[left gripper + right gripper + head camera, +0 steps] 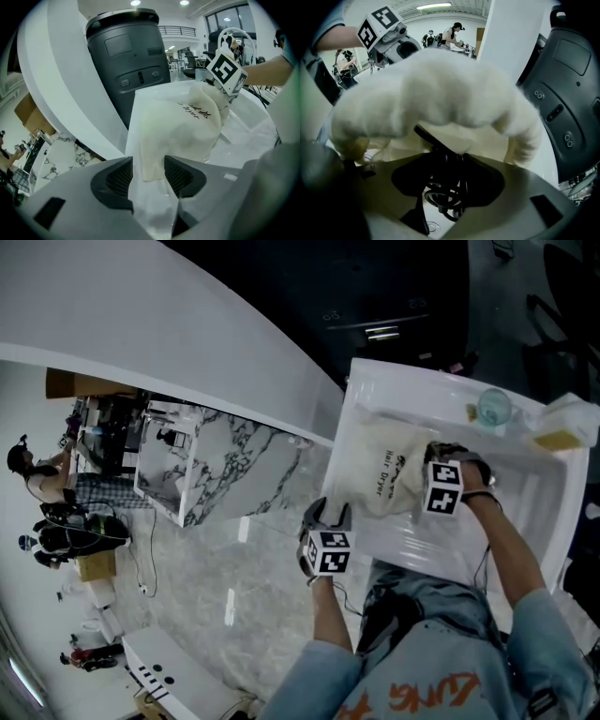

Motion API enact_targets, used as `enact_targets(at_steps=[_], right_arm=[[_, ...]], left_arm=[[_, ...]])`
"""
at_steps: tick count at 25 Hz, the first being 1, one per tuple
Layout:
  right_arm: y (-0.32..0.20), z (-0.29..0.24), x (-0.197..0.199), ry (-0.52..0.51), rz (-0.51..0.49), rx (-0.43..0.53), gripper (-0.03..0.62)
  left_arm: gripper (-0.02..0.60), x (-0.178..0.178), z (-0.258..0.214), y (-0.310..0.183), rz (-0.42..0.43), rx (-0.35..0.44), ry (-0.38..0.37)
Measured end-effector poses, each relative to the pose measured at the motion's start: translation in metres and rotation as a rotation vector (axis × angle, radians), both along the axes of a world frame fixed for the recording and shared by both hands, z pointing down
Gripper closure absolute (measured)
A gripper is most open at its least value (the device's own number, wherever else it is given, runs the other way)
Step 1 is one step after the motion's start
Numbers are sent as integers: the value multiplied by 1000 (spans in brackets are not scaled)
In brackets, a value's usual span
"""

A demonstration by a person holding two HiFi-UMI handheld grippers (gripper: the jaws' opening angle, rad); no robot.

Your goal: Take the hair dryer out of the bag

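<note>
Grippers: two. The left gripper (328, 512) is at the surface's left edge and the right gripper (450, 454) is at the bag's right end.
Bags: one cream cloth bag (389, 470) lies on the white surface (525, 521), with the dark print "Hair Dryer" on its side.
Other things on the surface: one clear bluish cup (494, 407) and one yellow sponge (558, 439) sit at the far corner, well apart from the bag.
Off the surface: one marble-patterned block (216, 465) stands on the floor, and at least three persons are far off at the head view's left.
Edges: the bag's closed corner reaches the surface's left edge, beside the left gripper. A dark grey machine body (131, 61) and a white curved panel (61, 93) rise just beyond that edge.
Open room: bare white surface lies between the bag and the person, and on toward the right rim.
Left gripper state: the jaws are wide, and the bag's corner lies between the pads with a gap on one side — not clamped.
Right gripper state: the jaws are drawn in on the black cord (445, 197), whose coils fill the gap from pad to pad.
Hair dryer (436, 140): it is black and seen only in part — a slanted dark piece under the bunched cloth at the bag's open mouth. It is inside the bag, with the cord's loops spilling out between the right jaws.
</note>
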State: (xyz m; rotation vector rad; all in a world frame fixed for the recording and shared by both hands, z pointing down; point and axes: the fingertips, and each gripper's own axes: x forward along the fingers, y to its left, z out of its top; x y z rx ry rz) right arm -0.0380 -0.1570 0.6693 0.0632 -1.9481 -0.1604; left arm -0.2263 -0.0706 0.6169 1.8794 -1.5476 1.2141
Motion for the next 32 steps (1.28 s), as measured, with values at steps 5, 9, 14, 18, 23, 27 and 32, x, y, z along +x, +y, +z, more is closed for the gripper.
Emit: enact_targets(at_steps=[5,9,14,18,23,27,32], right_arm=[[1,1,-1,12,3,0,395],[0,0,-1,4,2,3,395],[2,-4,2,-29,34,21,396],[11,-14,9,-65,69,18,398],[23,-25,30,-112,114,-22,401],[34,-28,46,-158,168,-69,403],[47,-35,66,-192,201,-81,405]], left_arm=[[385,2,12,-2,73,-56,-44],[451,9,15,-3,111,-82,-41],[572,5,12,-6,61,-36,-67],[574,1,12,-4,35,-25,-98],[574,0,10,-4,-9,-9,-97],[574,-3,8,-3,-31,3,-94],[574,-5,4,1,-66,14,-106]])
